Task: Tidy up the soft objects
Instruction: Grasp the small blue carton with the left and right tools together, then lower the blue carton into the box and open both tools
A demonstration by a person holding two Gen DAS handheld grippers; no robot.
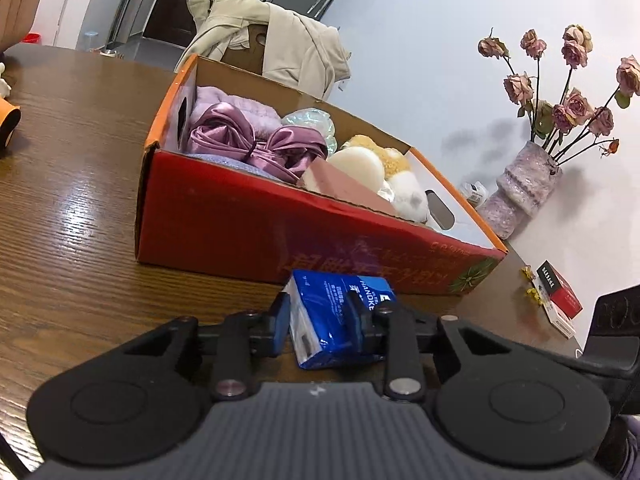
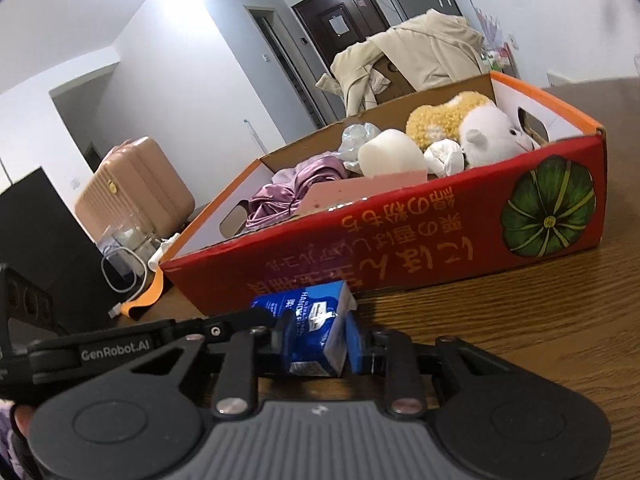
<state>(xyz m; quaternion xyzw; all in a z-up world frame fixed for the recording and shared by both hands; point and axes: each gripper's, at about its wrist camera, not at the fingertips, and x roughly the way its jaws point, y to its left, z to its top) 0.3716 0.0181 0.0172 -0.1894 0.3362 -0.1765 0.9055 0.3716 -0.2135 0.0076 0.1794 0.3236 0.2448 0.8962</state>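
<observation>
Tissue pack gripped by both grippers, beside red box.

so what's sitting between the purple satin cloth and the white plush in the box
a rounded white sponge, a pink block and a crumpled white wad right beside the white plush; clearest in the right wrist view
</observation>
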